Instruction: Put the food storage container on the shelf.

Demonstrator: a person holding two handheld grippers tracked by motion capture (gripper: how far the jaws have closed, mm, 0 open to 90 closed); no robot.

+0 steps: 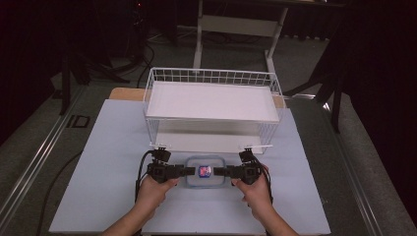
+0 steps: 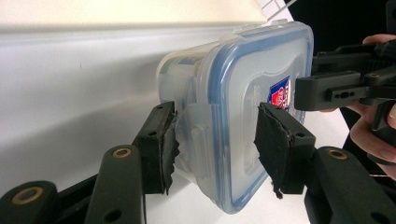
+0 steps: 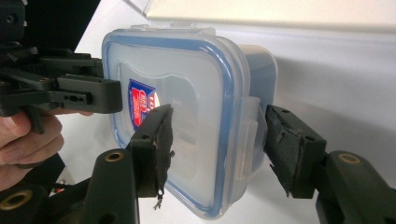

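Observation:
A clear plastic food box [image 1: 205, 172] with a blue-sealed lid and a red-and-blue label sits between my two grippers, in front of the wire rack. My left gripper [image 1: 191, 171] is shut on its left end. In the left gripper view, one pad presses the lid and the other the underside of the box [image 2: 243, 116], with the gripper [image 2: 219, 144] clamped over the side clip. My right gripper [image 1: 219, 171] grips the opposite end. In the right gripper view it [image 3: 222, 147] pinches the box [image 3: 187, 93] the same way. Each view shows the other gripper [image 2: 327, 88] [image 3: 79, 93] across the lid.
A white wire rack [image 1: 213, 76] with a flat white top board stands just behind the box, with a low open space under the board. The pale mat [image 1: 108, 162] covers the table. Dark stands and cables lie beyond the table's far edge.

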